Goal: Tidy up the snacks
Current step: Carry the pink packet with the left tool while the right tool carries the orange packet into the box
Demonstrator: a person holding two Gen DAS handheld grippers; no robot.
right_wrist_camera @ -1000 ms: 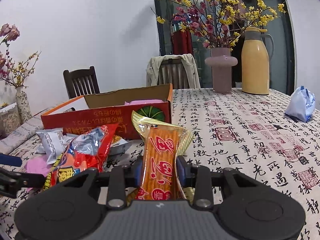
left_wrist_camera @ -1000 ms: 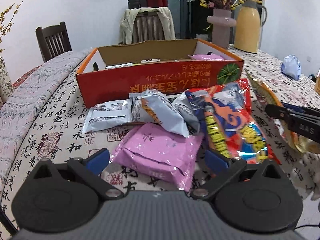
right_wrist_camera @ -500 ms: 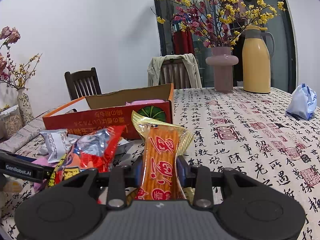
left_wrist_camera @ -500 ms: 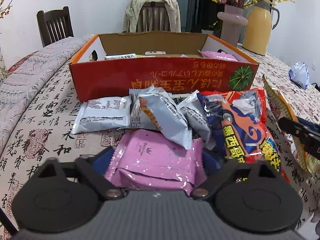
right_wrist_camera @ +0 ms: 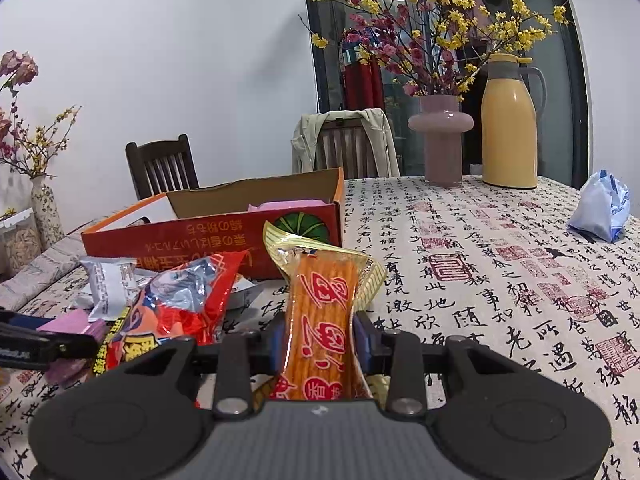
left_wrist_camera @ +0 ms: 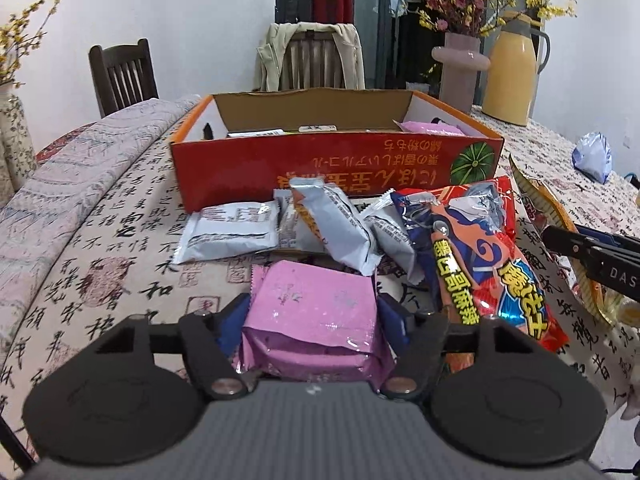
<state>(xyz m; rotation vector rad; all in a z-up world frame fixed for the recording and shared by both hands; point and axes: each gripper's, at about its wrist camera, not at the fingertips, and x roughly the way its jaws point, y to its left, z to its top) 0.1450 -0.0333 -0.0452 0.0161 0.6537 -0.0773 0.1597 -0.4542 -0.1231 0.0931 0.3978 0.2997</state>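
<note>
My left gripper (left_wrist_camera: 312, 316) is shut on a pink snack packet (left_wrist_camera: 316, 312), held just above the tablecloth. Behind it lie several silver packets (left_wrist_camera: 228, 236) and a big red and blue snack bag (left_wrist_camera: 480, 264). The open orange cardboard box (left_wrist_camera: 320, 168) stands behind them with a pink packet (left_wrist_camera: 434, 127) inside. My right gripper (right_wrist_camera: 318, 334) is shut on an orange spicy-stick packet (right_wrist_camera: 320, 320) with gold edges, held upright. That gripper also shows at the right edge of the left wrist view (left_wrist_camera: 592, 252). The box (right_wrist_camera: 224, 236) and red bag (right_wrist_camera: 176, 308) lie to its left.
A pink vase (right_wrist_camera: 440, 140) with flowering branches and a yellow thermos (right_wrist_camera: 508, 124) stand at the table's far side. A blue-white bag (right_wrist_camera: 602, 208) lies at the right. Chairs (left_wrist_camera: 120, 76) stand behind the table. A patterned cloth covers the table (right_wrist_camera: 500, 280).
My left gripper moved forward over the pink packet, closed on it and raised it slightly. My right gripper kept its hold on the orange packet, barely moving.
</note>
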